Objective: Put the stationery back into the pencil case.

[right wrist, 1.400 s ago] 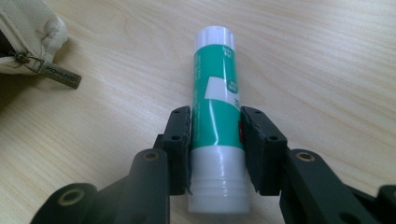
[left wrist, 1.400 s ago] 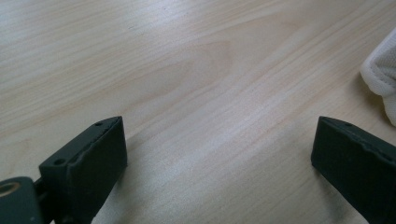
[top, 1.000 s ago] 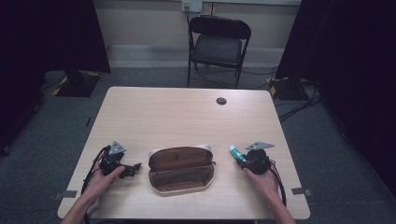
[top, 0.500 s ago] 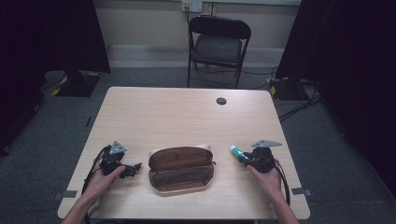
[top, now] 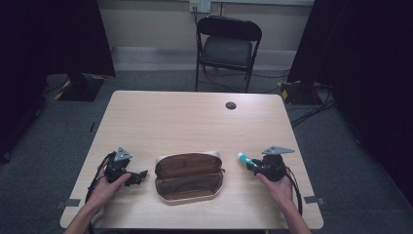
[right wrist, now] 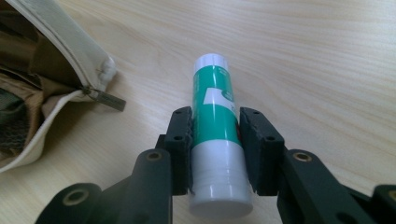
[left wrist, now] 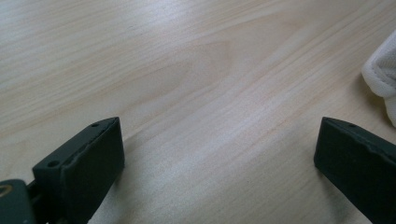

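Note:
A brown pouch [top: 189,176] lies unzipped near the table's front edge, its cream lining and zip pull [right wrist: 109,100] visible in the right gripper view. My right gripper [top: 254,165] sits just right of the pouch, shut on a green and white glue stick [right wrist: 216,135] whose tip [top: 242,157] points toward the pouch. The stick is clamped between both pads [right wrist: 181,140] just above the wood. My left gripper [top: 141,175] rests left of the pouch, open, its two jaws wide apart over bare wood with nothing between them. The pouch's white edge [left wrist: 383,74] shows at the right.
The light wooden table [top: 195,122] has a small dark round cap [top: 231,105] near its far edge. A black folding chair [top: 227,48] stands behind the table. Cables trail from both grippers toward the front edge.
The right gripper with the glue stick has shifted slightly to the right and settled. The left gripper and the pouch have not moved.

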